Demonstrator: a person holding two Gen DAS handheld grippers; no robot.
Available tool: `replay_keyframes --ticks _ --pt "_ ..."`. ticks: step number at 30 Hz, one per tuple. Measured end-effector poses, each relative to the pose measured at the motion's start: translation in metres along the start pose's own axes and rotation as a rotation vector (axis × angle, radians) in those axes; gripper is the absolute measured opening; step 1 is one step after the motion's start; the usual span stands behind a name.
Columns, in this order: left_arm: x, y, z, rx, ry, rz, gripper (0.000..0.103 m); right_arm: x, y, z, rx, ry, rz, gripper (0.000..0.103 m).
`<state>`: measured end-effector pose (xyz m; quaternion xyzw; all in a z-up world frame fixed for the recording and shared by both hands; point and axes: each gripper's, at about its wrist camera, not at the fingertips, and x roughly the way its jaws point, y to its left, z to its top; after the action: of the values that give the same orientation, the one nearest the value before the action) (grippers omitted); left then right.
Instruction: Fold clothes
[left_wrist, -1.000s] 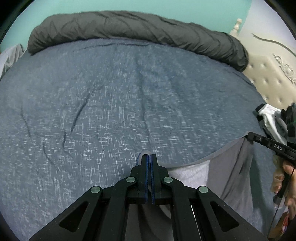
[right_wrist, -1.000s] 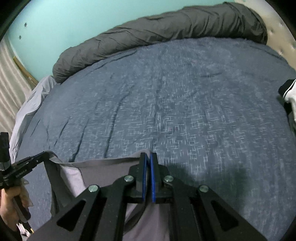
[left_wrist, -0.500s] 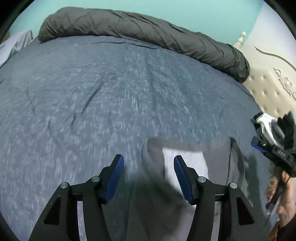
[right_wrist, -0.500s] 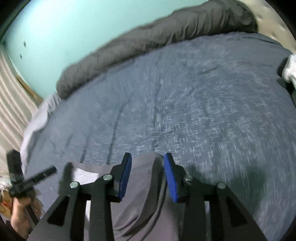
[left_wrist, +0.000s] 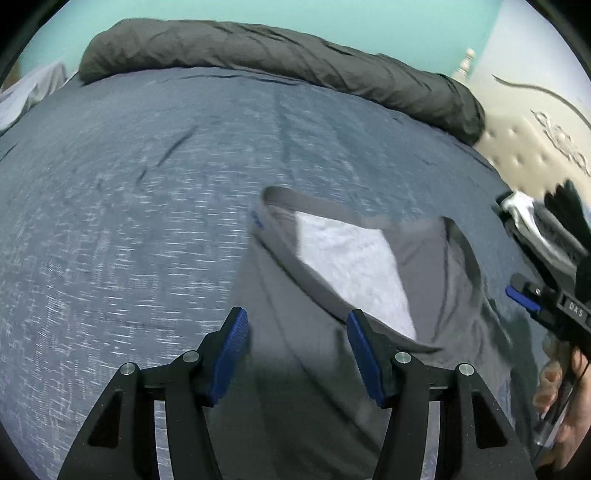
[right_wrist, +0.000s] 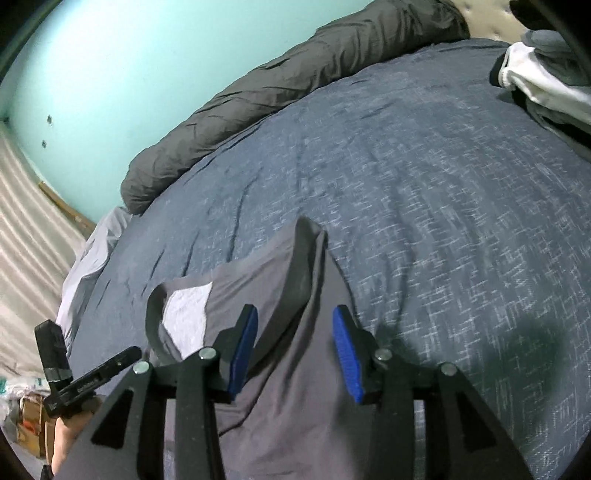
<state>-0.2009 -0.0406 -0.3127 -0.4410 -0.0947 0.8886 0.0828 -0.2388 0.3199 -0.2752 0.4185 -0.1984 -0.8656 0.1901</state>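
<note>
A grey garment (left_wrist: 303, 369) with a lighter inside panel (left_wrist: 351, 254) lies on the blue bed cover (left_wrist: 129, 221), its waistband end pointing away from me. It also shows in the right wrist view (right_wrist: 291, 387). My left gripper (left_wrist: 297, 356) is open and empty, just above the garment's left part. My right gripper (right_wrist: 295, 350) is open and empty over the garment's right edge. The right gripper also shows at the right of the left wrist view (left_wrist: 546, 310); the left gripper shows at the lower left of the right wrist view (right_wrist: 88, 384).
A rolled dark grey duvet (left_wrist: 280, 59) lies along the far side of the bed by the teal wall. A pile of white, grey and black clothes (right_wrist: 543, 77) sits at the right. A padded headboard (left_wrist: 524, 147) is to the right.
Both grippers were shut on the garment's waistband one second ago. They have opened and let it go, and the garment now lies on the bed. Both have pulled back a little.
</note>
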Motion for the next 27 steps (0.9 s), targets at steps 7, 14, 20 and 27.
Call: replay_keyframes --ticks 7,14,20,27 --pt "0.023 -0.020 0.001 0.099 0.031 0.028 0.060 0.007 0.002 0.001 -0.019 -0.002 0.028 0.043" --pt "0.031 -0.029 0.007 0.123 0.014 0.025 0.044 0.017 0.002 0.003 -0.021 0.017 0.041 0.043" --pt "0.037 -0.034 0.012 0.136 0.020 0.000 0.028 0.021 -0.003 0.003 -0.003 0.024 0.034 0.043" --pt "0.043 -0.036 0.017 0.127 0.015 -0.033 0.001 0.023 -0.003 0.004 0.006 0.026 0.040 0.043"
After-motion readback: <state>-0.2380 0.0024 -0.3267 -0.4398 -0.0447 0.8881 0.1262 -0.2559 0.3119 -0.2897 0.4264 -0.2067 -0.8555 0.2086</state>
